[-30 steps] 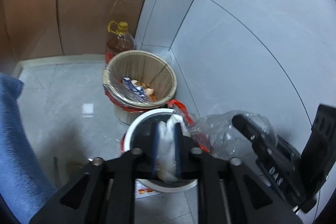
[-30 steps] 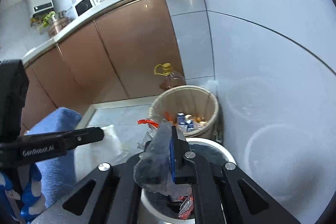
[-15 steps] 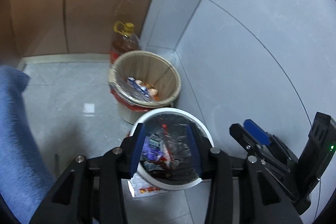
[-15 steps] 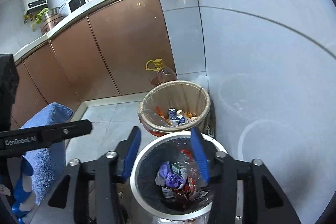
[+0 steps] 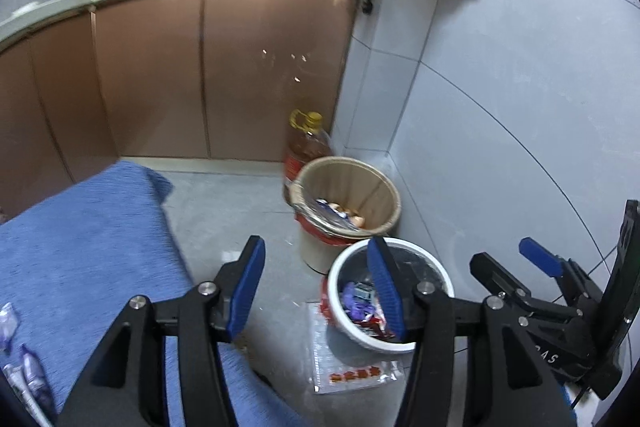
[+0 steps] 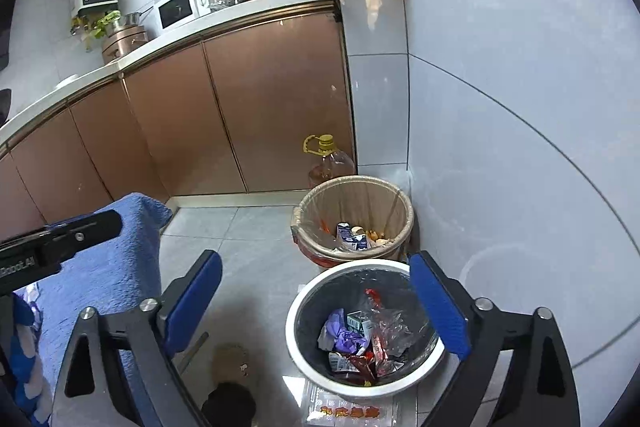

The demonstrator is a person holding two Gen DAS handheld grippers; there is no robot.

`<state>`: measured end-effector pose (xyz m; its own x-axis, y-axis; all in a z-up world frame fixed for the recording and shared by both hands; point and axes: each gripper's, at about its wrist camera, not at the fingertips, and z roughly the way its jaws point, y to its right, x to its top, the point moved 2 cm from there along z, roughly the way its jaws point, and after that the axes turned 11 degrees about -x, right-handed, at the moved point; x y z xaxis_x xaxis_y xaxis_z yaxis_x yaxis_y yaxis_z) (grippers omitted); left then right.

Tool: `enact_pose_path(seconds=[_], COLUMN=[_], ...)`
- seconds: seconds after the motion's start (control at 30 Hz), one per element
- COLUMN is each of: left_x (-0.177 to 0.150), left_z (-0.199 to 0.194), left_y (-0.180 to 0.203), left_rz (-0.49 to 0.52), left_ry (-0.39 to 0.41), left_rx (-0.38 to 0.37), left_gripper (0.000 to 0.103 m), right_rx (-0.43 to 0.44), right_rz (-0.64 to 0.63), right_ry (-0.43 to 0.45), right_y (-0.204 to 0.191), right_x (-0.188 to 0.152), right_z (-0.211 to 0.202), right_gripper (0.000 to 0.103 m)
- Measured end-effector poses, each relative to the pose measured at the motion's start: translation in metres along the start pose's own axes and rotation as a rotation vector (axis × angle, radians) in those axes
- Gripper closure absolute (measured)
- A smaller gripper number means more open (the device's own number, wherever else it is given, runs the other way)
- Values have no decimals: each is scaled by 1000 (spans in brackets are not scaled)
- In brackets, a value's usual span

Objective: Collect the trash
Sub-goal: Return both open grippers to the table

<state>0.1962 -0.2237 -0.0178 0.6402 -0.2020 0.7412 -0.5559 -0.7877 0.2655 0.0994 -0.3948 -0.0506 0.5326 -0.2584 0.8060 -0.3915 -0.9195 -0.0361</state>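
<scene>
A white-rimmed bin with a black liner (image 6: pixel 304 355) stands on the floor by the wall, holding wrappers and a crumpled clear plastic bag (image 6: pixel 390 327); it also shows in the left wrist view (image 5: pixel 436 269). My left gripper (image 5: pixel 320 291) is open and empty, above the floor just left of the bin. My right gripper (image 6: pixel 316 303) is open and empty, above the bin. More wrappers (image 5: pixel 24 367) lie on the blue cloth (image 5: pixel 80 247) at lower left.
A beige bin (image 6: pixel 312 203) with trash stands behind the white one, with an oil bottle (image 6: pixel 332 163) in the corner. A flat clear packet (image 5: pixel 352 367) lies on the floor under the white bin. Brown cabinets (image 6: pixel 240 107) and the grey tiled wall close the corner.
Both grippers opened and let the plastic bag drop into the white bin. Both then rose and pulled back, the left swinging left toward the blue cloth.
</scene>
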Motion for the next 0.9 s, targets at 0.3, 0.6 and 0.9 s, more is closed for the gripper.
enact_pose_path(seconds=[0.3, 0.6, 0.9], left_x=[-22, -42, -59], left_z=[-66, -121, -159], left_y=[-13, -16, -25], left_rz=[8, 24, 24], left_ry=[81, 160, 228], left_rx=[84, 136, 178], left_gripper=[48, 44, 44], right_rx=[27, 63, 104], right_rz=[-58, -92, -93], right_ry=[26, 69, 135], right_y=[-34, -57, -76], right_x=[-4, -2, -5], right_z=[-37, -68, -96], right_gripper=[0, 0, 0])
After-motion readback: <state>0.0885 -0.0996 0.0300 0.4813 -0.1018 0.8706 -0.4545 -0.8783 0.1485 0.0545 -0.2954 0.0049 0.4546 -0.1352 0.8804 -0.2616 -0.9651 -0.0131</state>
